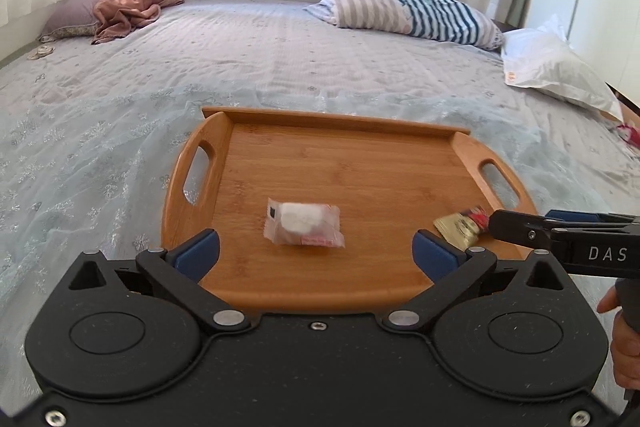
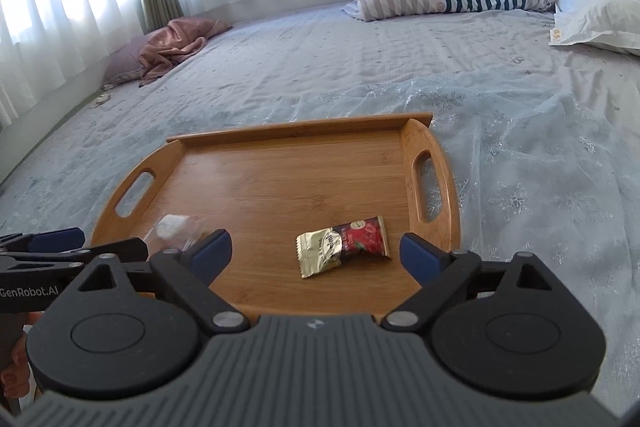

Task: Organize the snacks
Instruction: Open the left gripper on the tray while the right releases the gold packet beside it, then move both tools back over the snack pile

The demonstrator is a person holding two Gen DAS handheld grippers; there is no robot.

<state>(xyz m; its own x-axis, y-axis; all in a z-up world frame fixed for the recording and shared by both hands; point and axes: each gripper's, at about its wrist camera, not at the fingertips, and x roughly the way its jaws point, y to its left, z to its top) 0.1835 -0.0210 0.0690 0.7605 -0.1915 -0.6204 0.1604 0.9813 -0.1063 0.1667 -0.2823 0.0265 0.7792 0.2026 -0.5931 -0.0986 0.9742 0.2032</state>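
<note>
A wooden tray point(image 1: 344, 155) with two cut-out handles lies on the bed. A clear-wrapped white snack point(image 1: 303, 223) rests on its floor, just beyond my left gripper point(image 1: 316, 251), which is open with nothing between its blue pads. A gold and red snack packet point(image 2: 345, 245) lies on the same tray point(image 2: 280, 175), in front of my right gripper point(image 2: 316, 253), open and free of it. The right gripper's side shows at the right edge of the left wrist view, over the packet point(image 1: 462, 225). The white snack point(image 2: 174, 227) is partly hidden behind the left gripper in the right wrist view.
The tray sits on a pale blue patterned bedspread point(image 1: 120, 115). A striped pillow point(image 1: 412, 9), a white pillow point(image 1: 556, 67) and a crumpled pink cloth point(image 1: 128, 7) lie at the far side by white curtains. A person's hand point(image 1: 624, 343) holds the right gripper's handle.
</note>
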